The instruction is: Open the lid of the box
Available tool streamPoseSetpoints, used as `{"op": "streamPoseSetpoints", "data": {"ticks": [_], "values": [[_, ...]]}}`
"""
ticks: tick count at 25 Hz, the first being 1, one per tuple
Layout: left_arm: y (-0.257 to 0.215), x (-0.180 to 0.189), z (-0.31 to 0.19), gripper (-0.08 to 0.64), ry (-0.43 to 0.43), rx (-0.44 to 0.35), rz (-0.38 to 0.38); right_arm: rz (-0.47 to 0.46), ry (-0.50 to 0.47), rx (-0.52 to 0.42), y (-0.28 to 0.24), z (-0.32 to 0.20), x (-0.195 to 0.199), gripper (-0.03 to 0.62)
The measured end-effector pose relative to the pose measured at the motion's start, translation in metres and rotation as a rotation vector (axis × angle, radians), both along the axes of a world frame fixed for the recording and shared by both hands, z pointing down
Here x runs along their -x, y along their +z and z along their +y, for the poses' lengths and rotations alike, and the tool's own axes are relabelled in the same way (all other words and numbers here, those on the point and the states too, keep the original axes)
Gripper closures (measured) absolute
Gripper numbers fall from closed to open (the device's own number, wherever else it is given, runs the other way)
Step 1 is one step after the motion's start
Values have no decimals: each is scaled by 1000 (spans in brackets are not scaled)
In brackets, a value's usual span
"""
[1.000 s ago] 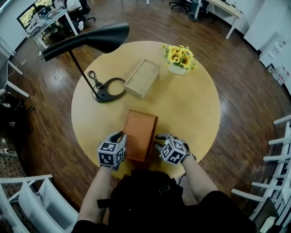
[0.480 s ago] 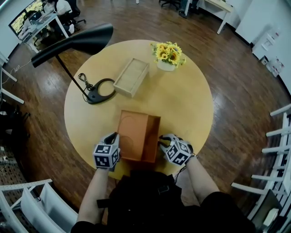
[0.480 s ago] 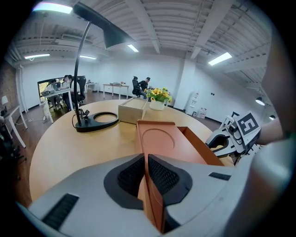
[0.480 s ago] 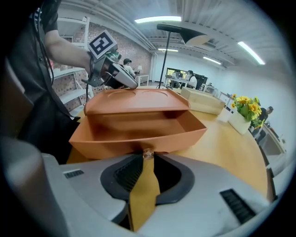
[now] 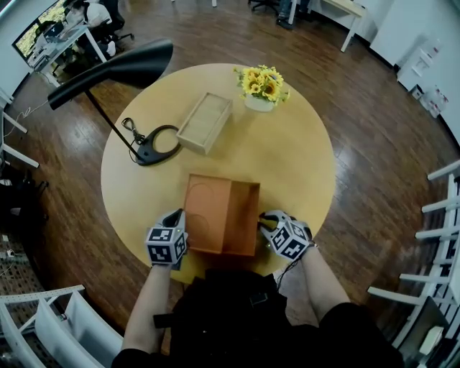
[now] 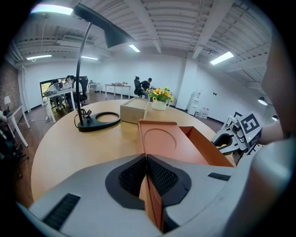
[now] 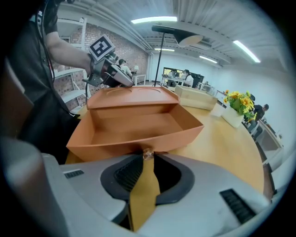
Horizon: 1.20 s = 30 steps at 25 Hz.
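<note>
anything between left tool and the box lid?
Nothing visible. The left tool is already shut on the near edge of the orange lid; the right tool holds a tan tab on the box wall.

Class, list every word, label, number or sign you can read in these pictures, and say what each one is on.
None can be read.
The left gripper and the right gripper: black-and-white square markers, patterns, no letters.
The orange box and its lid: plain, no print.
The monitor on the far desk: too small to read.
</note>
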State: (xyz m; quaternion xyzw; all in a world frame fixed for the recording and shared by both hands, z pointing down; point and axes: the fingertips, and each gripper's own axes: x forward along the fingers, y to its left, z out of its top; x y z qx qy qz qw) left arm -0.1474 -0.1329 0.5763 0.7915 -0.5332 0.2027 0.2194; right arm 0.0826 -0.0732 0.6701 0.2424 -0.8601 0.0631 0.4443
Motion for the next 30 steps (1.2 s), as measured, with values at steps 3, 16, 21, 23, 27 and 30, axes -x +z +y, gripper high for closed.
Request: {"op": "streamPoseSetpoints", "data": {"ticks": [3,16,21,23,27,30], "values": [[0,0,-1,560,-10,-2,2,12,9,2,0,1,-10,515],[1,5,-2,560,-69,-39,36,-94,136,10,-10,-1,-26,479],[-8,13,-3,560,-118,-90,173,-319,246,-52,-78,-27,-40,477],[-29,15,-3,560,-126,-165,231,-431,268,-66,-112,-35,-41,416],[-80,14,-2,560,-111,-317,365,-625,321,-210,-189,-53,-48,430],[-117,18,4,560,-89,-405,418,-794,391,-303,-238,-58,-60,477]]}}
